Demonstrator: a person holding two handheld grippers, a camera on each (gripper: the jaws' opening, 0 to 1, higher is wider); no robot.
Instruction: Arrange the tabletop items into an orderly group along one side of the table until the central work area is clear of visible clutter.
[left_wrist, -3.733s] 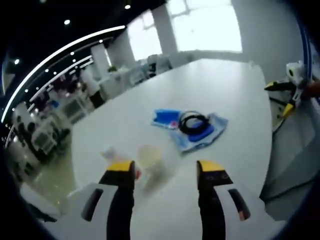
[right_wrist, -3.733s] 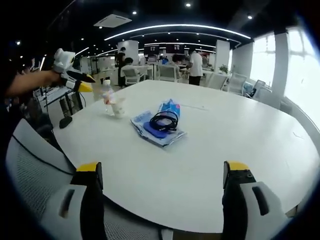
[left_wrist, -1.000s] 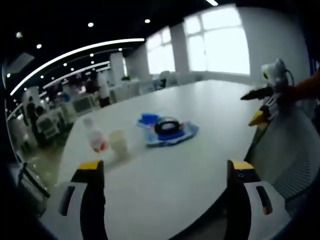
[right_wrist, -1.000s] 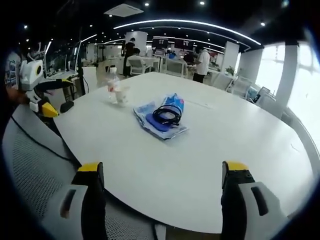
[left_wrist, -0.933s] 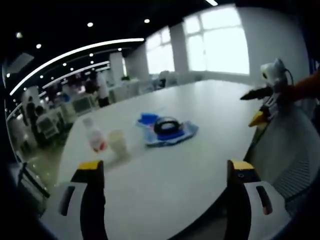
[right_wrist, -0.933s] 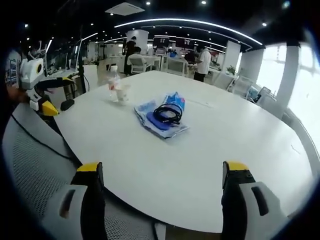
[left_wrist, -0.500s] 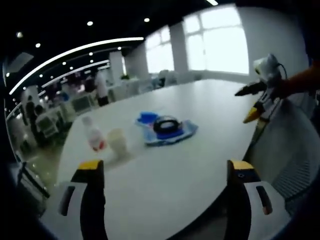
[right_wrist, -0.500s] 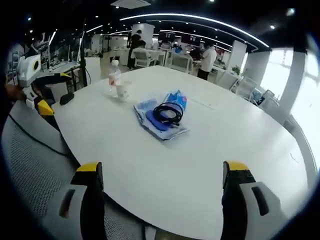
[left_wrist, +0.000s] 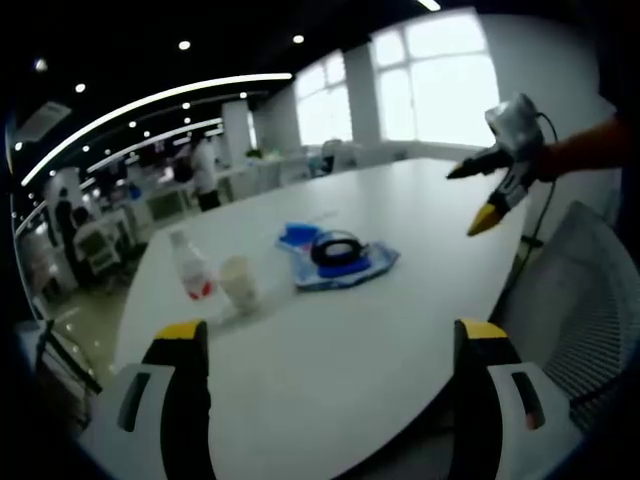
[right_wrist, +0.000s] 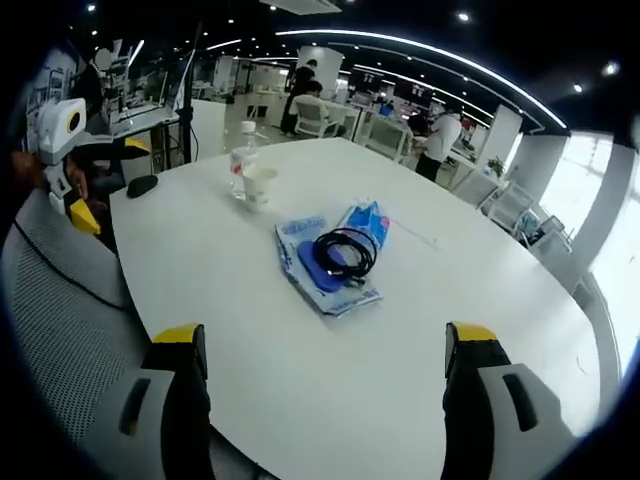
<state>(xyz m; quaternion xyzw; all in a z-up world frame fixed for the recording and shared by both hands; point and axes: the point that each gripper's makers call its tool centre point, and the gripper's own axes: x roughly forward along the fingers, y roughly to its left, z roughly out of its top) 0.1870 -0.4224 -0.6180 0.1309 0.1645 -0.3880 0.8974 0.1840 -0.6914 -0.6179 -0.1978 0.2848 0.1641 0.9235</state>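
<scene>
Both tongs, left (left_wrist: 328, 345) and right (right_wrist: 327, 345), gape wide and empty as the right pair has risen above the near tabletop (right_wrist: 330, 400) edge, leaving bottle (right_wrist: 241, 158), cup (right_wrist: 259, 186) and cable (right_wrist: 345, 251) on blue packets (right_wrist: 330, 272) mid-tabletop, untouched.

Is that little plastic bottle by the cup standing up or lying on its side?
Standing upright. The bottle rests on its base on the table, cap at the top, close beside the cup; the left gripper view shows the same.

Open-plan office: dark ceiling with curved light strips (right_wrist: 420, 50), bright windows (left_wrist: 440, 85), white desks, mesh chair (left_wrist: 580, 290).
</scene>
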